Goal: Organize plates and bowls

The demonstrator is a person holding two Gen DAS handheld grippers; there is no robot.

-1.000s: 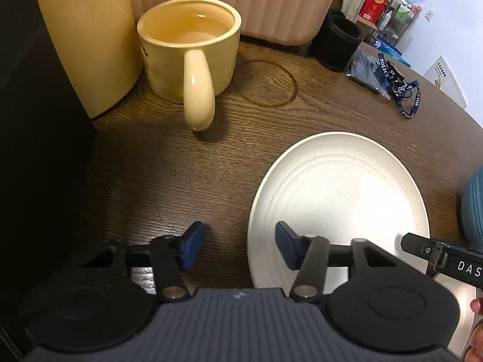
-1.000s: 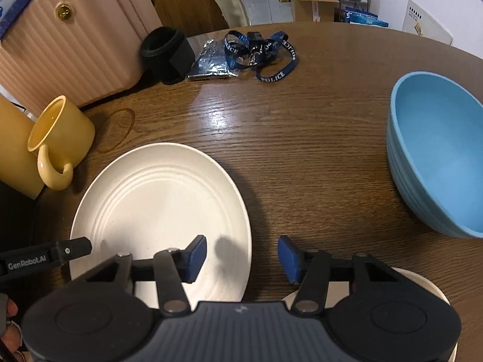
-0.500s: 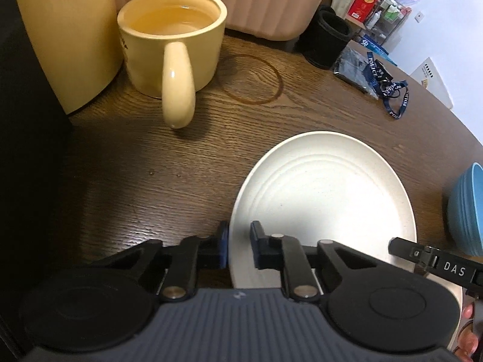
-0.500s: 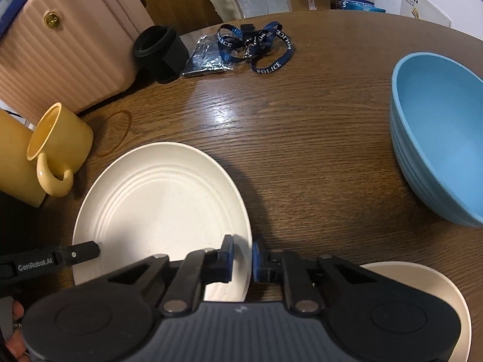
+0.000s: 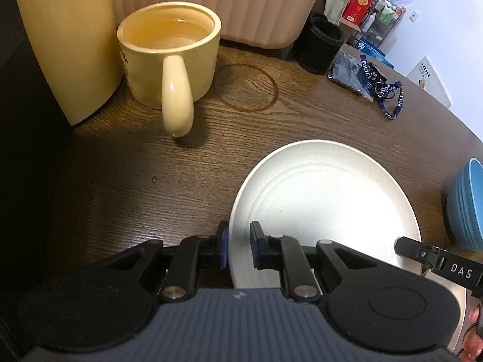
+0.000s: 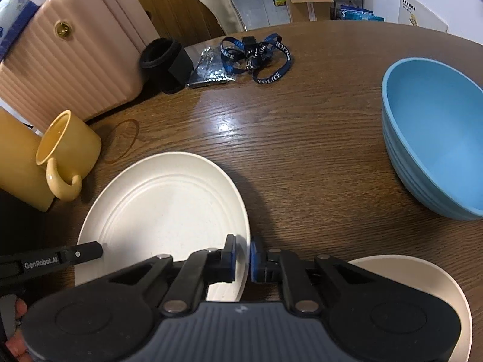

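Note:
A cream-white ribbed plate lies on the dark wooden table. My left gripper is clamped on its near left rim, one blue pad under the edge and one on top. My right gripper grips the same plate at its near right rim, its jaws still closing the last bit onto the edge. A blue bowl stands to the right, apart from the plate. A second cream dish shows partly below my right gripper.
A yellow mug with liquid stands left of the plate beside a tall yellow container. Behind are a pink ribbed case, a black cup and a blue lanyard. A ring stain marks the table.
Both grippers went from wide open to shut on opposite sides of the white plate's near rim. Neither hand has shifted much.

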